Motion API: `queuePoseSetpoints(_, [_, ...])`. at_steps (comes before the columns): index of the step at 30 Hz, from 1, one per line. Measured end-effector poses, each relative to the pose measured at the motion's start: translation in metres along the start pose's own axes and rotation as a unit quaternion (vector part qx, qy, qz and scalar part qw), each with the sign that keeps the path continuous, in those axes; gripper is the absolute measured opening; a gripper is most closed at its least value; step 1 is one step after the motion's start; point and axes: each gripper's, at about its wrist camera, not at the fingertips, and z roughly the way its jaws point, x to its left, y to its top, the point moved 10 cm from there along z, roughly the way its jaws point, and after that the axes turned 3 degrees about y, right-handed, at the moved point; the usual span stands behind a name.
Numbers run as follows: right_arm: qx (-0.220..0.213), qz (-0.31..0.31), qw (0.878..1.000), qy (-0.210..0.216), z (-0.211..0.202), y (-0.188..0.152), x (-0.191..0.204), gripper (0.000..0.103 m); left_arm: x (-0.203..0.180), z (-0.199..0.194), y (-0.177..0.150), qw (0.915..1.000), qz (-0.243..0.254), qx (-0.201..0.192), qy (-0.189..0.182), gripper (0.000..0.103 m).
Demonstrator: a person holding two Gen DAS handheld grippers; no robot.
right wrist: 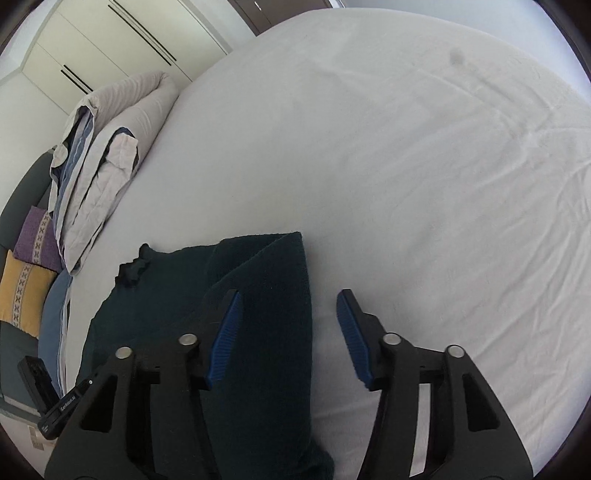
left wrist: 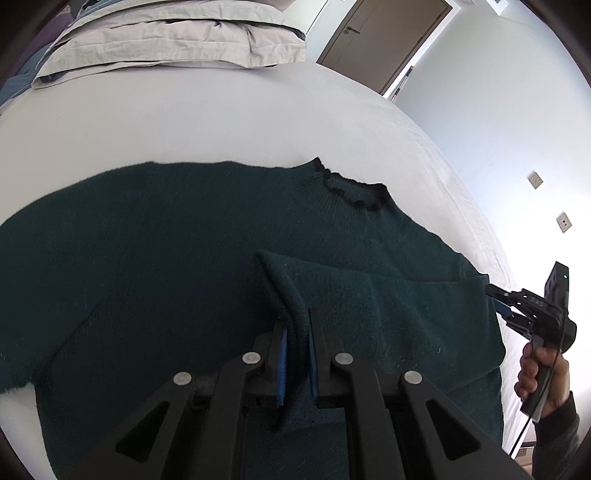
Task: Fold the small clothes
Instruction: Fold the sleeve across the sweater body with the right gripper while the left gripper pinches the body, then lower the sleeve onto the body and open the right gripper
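A dark green knit sweater [left wrist: 166, 258] with a black frilled collar [left wrist: 351, 188] lies flat on the white bed [left wrist: 221, 122]. Its right sleeve [left wrist: 369, 295] is folded across the body. My left gripper [left wrist: 295, 325] is shut on the sleeve's cuff end, held just above the sweater. My right gripper [left wrist: 498, 295] shows at the sweater's right edge in the left wrist view. In the right wrist view it [right wrist: 290, 302] is open, with the left finger over the folded sleeve [right wrist: 269, 295] and the right finger over the bare sheet.
A folded grey duvet [left wrist: 166, 40] lies at the head of the bed and shows in the right wrist view [right wrist: 107, 155] too. Purple and yellow cushions [right wrist: 26, 273] sit beside it. A brown door [left wrist: 384, 33] and white wardrobes [right wrist: 110, 40] stand beyond the bed.
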Motion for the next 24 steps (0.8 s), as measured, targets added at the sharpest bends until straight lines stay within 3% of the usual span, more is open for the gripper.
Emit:
queuePoseSetpoints(1, [0.003,-0.004,1.0,-0.009,0.003,0.002,-0.003,0.013,0.001,-0.001,-0.002,1.0,-0.002,-0.002,-0.002,0.01])
queuePoseSetpoints(2, [0.006,-0.007,1.0,-0.013,0.007,0.005,-0.006,0.008,0.002,-0.002,-0.003,1.0,-0.003,-0.004,-0.002,0.01])
queuePoseSetpoints(9, [0.008,-0.056,0.996,-0.07,0.017,0.016,-0.003,0.005,-0.005,-0.003,-0.006,0.9997,0.016,-0.015,0.007,0.009])
queuePoseSetpoints(13, [0.002,-0.046,0.997,-0.061,0.019,0.016,-0.002,0.005,-0.001,0.007,-0.005,0.9999,0.006,-0.011,0.002,0.009])
queuePoseSetpoints(18, [0.001,-0.001,1.0,-0.012,-0.016,-0.003,-0.002,0.014,-0.002,0.009,-0.005,0.9998,0.016,-0.014,0.004,0.011])
queuePoseSetpoints(20, [0.002,-0.01,1.0,-0.001,-0.034,-0.024,0.002,0.037,-0.002,0.009,-0.005,0.9998,0.015,-0.015,0.005,0.011])
queuePoseSetpoints(22, [-0.002,-0.036,0.999,-0.013,-0.047,-0.045,0.007,0.045,-0.002,0.009,-0.006,0.9998,0.013,-0.015,0.005,0.011])
queuePoseSetpoints(24, [0.015,-0.055,0.998,-0.027,-0.046,-0.063,0.008,0.045,-0.002,0.009,-0.006,0.9998,0.012,-0.015,0.005,0.011])
